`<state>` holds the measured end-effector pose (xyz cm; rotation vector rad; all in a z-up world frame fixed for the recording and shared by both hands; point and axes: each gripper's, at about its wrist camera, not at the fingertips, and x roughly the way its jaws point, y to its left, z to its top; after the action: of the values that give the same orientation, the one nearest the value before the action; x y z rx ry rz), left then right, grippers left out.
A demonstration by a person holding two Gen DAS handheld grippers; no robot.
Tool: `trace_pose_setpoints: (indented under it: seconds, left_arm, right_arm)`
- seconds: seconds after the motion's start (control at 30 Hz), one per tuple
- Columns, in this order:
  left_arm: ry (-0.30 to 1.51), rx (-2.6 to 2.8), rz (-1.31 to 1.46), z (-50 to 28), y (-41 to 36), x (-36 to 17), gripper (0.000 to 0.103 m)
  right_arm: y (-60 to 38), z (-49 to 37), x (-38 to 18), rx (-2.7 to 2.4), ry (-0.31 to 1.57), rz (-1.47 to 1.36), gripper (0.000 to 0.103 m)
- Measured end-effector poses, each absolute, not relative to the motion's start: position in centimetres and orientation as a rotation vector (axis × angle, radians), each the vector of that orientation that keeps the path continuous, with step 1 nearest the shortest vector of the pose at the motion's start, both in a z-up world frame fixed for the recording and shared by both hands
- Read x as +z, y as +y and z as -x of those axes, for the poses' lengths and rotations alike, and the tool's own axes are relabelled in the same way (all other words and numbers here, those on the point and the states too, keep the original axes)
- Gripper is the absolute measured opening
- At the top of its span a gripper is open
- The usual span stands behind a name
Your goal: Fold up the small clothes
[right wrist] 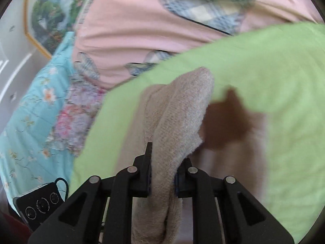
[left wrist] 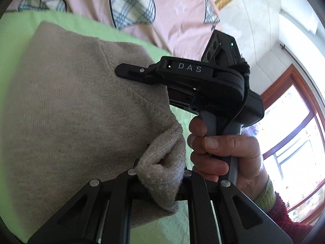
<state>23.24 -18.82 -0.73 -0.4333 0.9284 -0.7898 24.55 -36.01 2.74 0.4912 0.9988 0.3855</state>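
Note:
A small beige knit garment lies on a green sheet. My left gripper is shut on a ribbed edge of the garment, bunched between the jaws. My right gripper is shut on another ribbed part of the same garment, which stands up in a fold ahead of the jaws. In the left wrist view the right gripper shows from the side, over the garment, held by a hand. The rest of the garment is hidden under the fold in the right wrist view.
A pink quilt with plaid hearts lies beyond the green sheet. A blue floral bedcover is at the left in the right wrist view. A window with a wooden frame is at the right. The right wrist view is motion-blurred.

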Motion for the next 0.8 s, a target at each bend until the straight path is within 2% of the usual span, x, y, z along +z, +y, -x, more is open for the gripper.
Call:
trace_pose_setpoints:
  seconds: [0.13,0.33,0.7,0.8]
  left_arm:
    - [0.995,-0.777,0.422,-23.7,-21.2,-2.8,0.01]
    - [0.994,-0.761,0.423,-24.5,-22.0,-3.5,0.012]
    - [1.008,-0.802,0.451,-21.8,-20.0,-2.0,0.033]
    - [1.009,-0.813,0.439,-20.8,-19.2,-1.3,0.034]
  right_arm:
    - [-38.1,-24.3,-0.2,0.317,1.061,-0.458,0.018]
    - [-38.4,-24.6,-0.7,0.312,1.032,-0.424,0.018]
    - [-36.7,-24.8,0.5,0.262,0.972,-0.279,0.017]
    - [-36.6,-25.9,0.1,0.265,0.987,-0.248,0.017]
